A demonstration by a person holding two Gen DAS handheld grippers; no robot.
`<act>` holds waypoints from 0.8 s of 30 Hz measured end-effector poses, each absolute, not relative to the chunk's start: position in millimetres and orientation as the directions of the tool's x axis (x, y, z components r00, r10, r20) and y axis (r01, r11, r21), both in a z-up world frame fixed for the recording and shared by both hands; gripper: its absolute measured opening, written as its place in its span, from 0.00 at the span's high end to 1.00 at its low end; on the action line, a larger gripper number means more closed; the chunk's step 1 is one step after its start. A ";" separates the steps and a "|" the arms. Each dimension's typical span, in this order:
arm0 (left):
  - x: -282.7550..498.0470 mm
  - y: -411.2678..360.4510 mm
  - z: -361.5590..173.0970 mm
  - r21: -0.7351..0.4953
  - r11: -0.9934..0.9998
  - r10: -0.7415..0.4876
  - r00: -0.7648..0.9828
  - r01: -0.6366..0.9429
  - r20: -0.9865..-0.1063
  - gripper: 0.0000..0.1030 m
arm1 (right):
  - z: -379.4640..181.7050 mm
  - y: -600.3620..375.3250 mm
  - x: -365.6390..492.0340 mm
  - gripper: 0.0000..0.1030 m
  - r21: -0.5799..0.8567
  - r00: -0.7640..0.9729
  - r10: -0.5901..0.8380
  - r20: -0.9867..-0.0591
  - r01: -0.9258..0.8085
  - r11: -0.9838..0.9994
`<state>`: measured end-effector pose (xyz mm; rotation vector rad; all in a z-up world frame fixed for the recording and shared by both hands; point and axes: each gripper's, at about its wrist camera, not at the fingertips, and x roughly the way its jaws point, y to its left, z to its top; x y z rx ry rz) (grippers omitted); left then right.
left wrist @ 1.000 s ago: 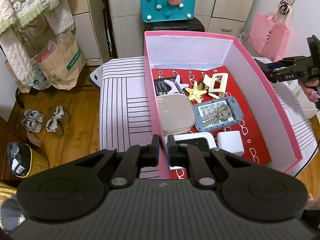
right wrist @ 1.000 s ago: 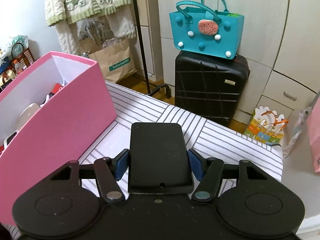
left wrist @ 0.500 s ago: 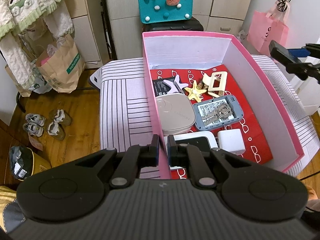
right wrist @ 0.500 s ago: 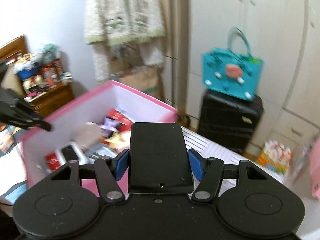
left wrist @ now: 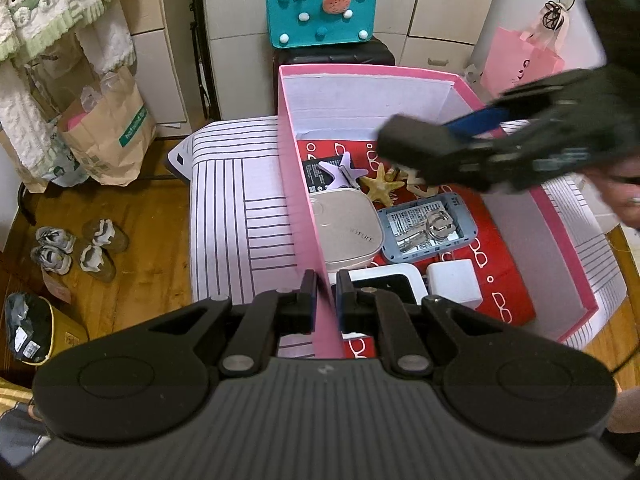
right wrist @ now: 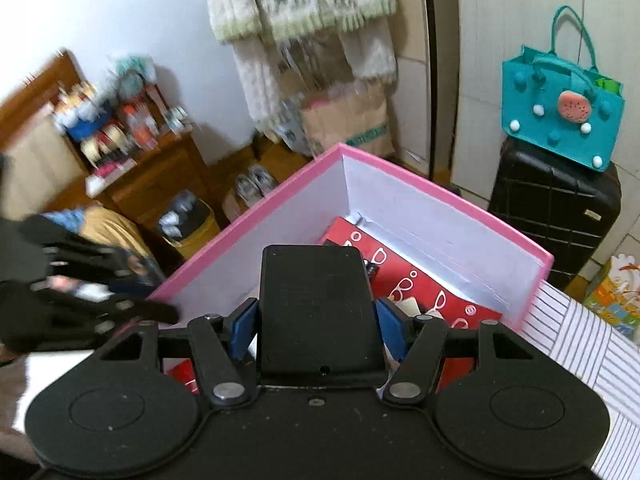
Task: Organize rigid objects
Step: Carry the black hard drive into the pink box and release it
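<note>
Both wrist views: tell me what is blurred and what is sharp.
Left wrist view: the right gripper with its black device is smeared, the pink box sharp. Right wrist view: the device is crisp, the left gripper and shelf clutter streaked.

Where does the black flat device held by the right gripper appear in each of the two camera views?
Left wrist view: the black flat device is at upper right, blurred, over the far end of the pink box.
Right wrist view: it fills the lower centre, clamped between the blue pads, above the box.
Shared landmark: the teal felt bag on the black suitcase.
</note>
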<state>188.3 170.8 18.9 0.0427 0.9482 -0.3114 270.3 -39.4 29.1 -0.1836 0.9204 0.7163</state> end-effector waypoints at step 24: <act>187.6 177.5 16.3 -0.120 0.943 -0.279 0.542 0.310 -0.793 0.91 | -3.0 -14.7 299.1 0.32 0.308 0.342 0.477 -0.810 -0.445 0.841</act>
